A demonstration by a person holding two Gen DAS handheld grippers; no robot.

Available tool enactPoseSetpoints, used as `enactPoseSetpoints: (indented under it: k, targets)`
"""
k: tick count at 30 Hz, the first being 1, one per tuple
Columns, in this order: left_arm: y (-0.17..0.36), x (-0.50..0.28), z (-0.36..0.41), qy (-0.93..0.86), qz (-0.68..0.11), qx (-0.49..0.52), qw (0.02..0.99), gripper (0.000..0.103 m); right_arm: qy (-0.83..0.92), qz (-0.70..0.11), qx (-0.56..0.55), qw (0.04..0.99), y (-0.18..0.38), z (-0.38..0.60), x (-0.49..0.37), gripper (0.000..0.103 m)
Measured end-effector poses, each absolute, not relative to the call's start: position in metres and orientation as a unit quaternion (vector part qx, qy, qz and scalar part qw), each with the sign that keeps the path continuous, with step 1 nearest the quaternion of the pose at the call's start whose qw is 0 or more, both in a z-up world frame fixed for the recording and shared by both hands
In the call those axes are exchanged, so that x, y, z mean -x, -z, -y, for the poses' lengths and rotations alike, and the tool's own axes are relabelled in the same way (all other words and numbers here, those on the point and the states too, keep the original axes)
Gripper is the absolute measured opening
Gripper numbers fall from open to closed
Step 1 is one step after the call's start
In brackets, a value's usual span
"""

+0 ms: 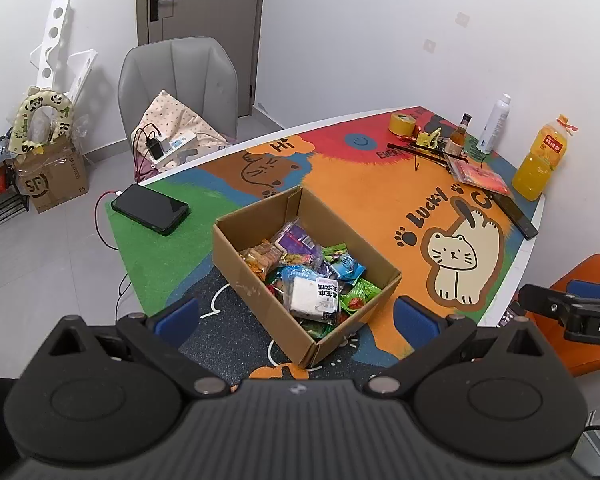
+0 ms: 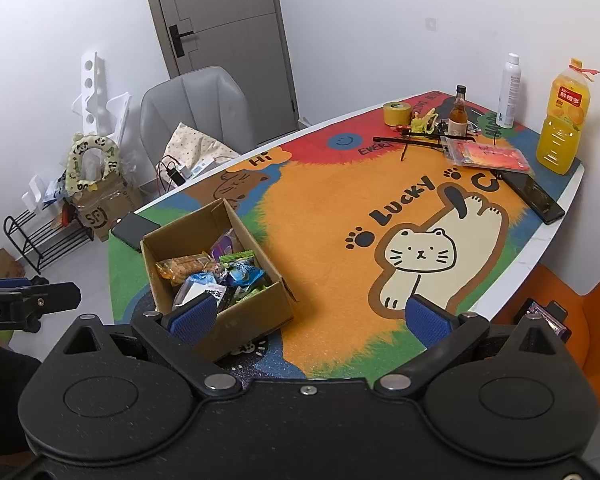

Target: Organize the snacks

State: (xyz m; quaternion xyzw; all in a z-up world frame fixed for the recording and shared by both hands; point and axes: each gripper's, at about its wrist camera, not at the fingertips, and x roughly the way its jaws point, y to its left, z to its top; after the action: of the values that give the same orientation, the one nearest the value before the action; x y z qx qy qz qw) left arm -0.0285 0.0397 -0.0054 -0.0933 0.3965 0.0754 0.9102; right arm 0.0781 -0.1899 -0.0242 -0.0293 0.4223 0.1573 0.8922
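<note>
Both pairs of fingers are spread wide and hold nothing: we see our left gripper [image 1: 296, 316] poised above the near end of the cardboard box [image 1: 260, 280], its blue pads [image 1: 178, 316] apart on either side of it, while our right gripper [image 2: 308, 318] hangs over the orange part of the mat [image 2: 332, 216], its left pad in front of the box's near right corner. Our box sits open on the tabletop [image 2: 556, 232], and the snack packets [image 1: 312, 272] lie heaped inside it, a white-labelled clear packet [image 1: 314, 298] on top near the front, green and blue wrappers around it, an orange one toward the back left. We see a black phone [image 1: 150, 208] lying on the green patch just left of the box, with a red cable running off the edge. Far across the mat stand an orange juice bottle [image 2: 566, 116], a white spray can [image 2: 509, 90], a small brown bottle [image 2: 459, 110] and a roll of yellow tape [image 2: 396, 113].
</note>
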Motion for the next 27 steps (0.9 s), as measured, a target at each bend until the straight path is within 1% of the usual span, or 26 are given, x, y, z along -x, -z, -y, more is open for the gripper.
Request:
enactPoseSetpoints:
  k: [27]
  targets:
    - [0.0083,0.0291,-0.0386,-0.078,-0.400,0.091,0.909,0.103,-0.156,-0.422,0.029,0.893,0.0261,0.1930,-0.0778,0.103]
